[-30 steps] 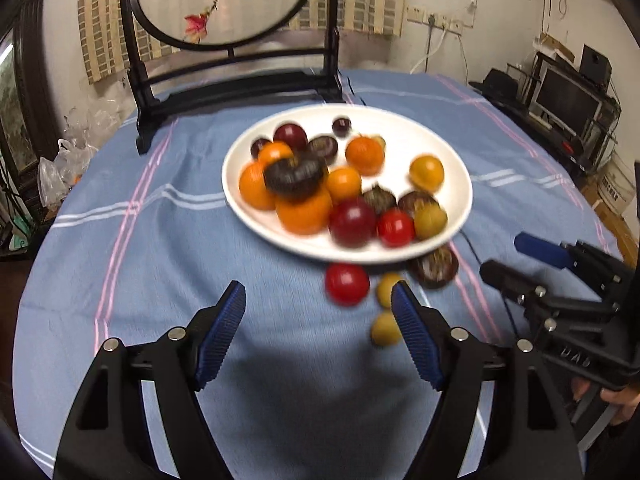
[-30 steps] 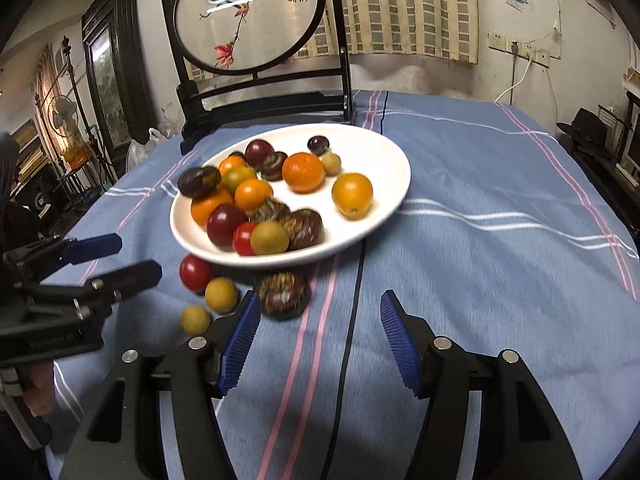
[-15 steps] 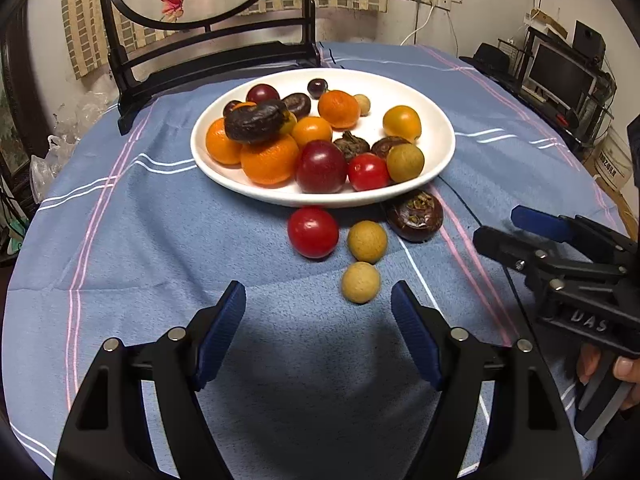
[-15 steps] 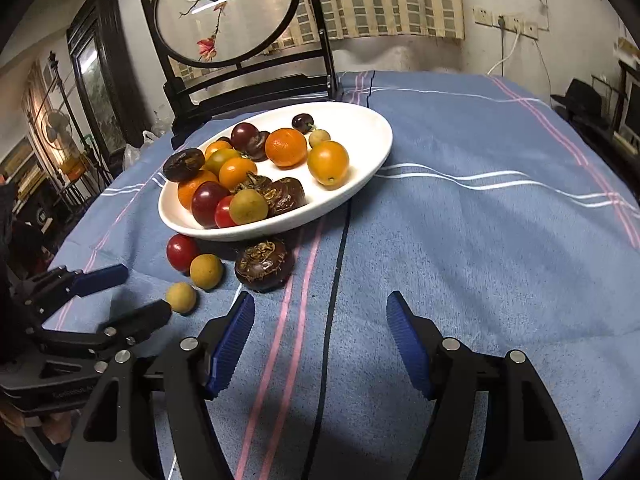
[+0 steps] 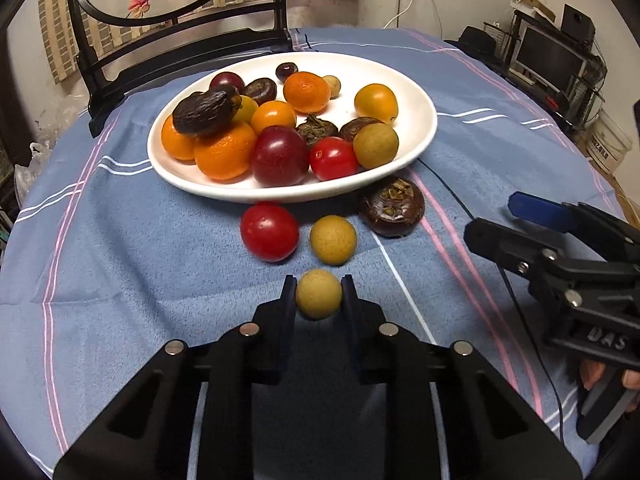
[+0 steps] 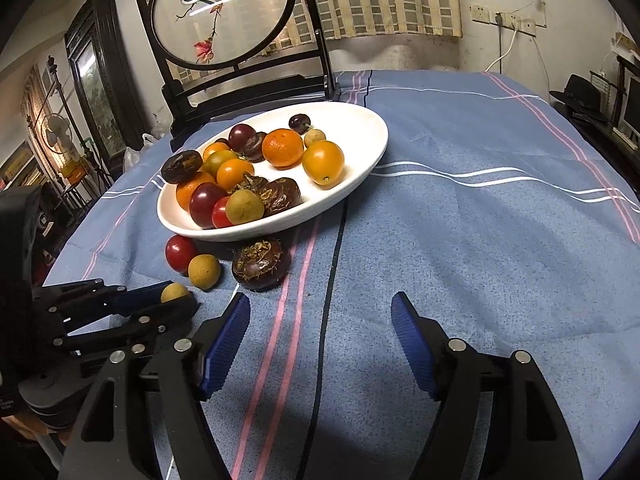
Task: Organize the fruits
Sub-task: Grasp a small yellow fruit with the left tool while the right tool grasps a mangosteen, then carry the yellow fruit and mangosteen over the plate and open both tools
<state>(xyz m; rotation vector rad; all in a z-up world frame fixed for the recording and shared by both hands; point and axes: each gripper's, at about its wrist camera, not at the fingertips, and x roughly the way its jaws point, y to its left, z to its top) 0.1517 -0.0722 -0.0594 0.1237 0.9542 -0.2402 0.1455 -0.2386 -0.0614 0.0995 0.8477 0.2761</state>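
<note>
My left gripper (image 5: 318, 282) is shut on a small yellow-tan longan (image 5: 319, 295) that rests on the blue cloth, one pad on each side. In the right wrist view that longan (image 6: 173, 292) shows between the left gripper's (image 6: 178, 300) fingertips. Just beyond lie a red tomato (image 5: 269, 231), a second longan (image 5: 333, 240) and a dark brown water chestnut (image 5: 392, 212). Behind them a white plate (image 5: 280, 195) holds several fruits. My right gripper (image 6: 320, 310) hovers over bare cloth, its jaws opening with nothing between them; the chestnut (image 6: 261, 264) lies just ahead to its left.
A black-framed round painted screen (image 6: 224, 12) stands at the table's far edge behind the plate (image 6: 280, 229). A thin black cable (image 6: 332, 280) runs across the striped cloth. A monitor (image 5: 552, 56) and clutter sit off the table to the right.
My left gripper came forward and down to the nearest longan, and its jaws closed from wide open onto it. The right gripper's jaws spread a little wider.
</note>
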